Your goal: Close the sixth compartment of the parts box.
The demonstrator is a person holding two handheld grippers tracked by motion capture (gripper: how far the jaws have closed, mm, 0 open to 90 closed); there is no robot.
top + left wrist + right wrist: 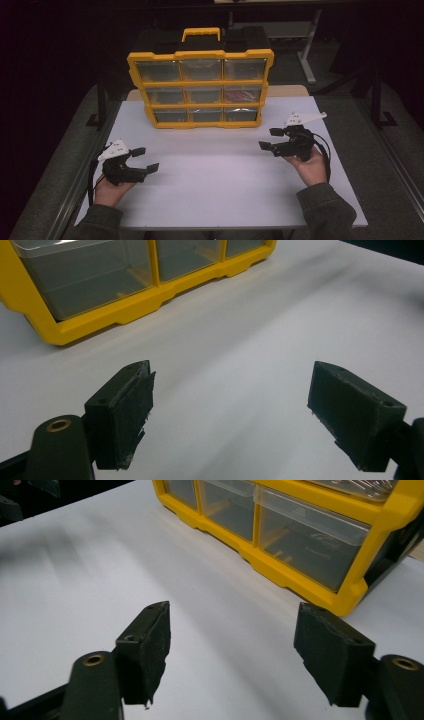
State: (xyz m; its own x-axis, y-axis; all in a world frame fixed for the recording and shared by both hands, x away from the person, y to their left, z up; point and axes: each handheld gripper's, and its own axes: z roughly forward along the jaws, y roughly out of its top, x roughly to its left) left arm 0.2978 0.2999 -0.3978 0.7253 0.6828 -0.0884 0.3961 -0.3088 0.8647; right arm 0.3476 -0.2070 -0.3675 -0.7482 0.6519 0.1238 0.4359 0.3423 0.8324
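A yellow and black organizer case [201, 77] with three rows of clear drawers stands upright at the back of the white table [215, 185]. One middle-row drawer on the right holds something red [242, 93]. My left gripper [145, 159] is held over the table's left side, open and with nothing in it. Over the right side my right gripper [270, 138] is open too, just in front of the case's lower right corner. The left gripper view has the case's bottom drawers [90, 270] ahead past the open gripper [230, 415]. The right gripper view shows the case [300, 535] beyond the open gripper [232, 655].
The case has a yellow carry handle [201, 33] on top. Dark floor surrounds the table, and a white table leg [306, 55] stands behind on the right. A person's hands and grey sleeves [325, 207] enter from the near edge.
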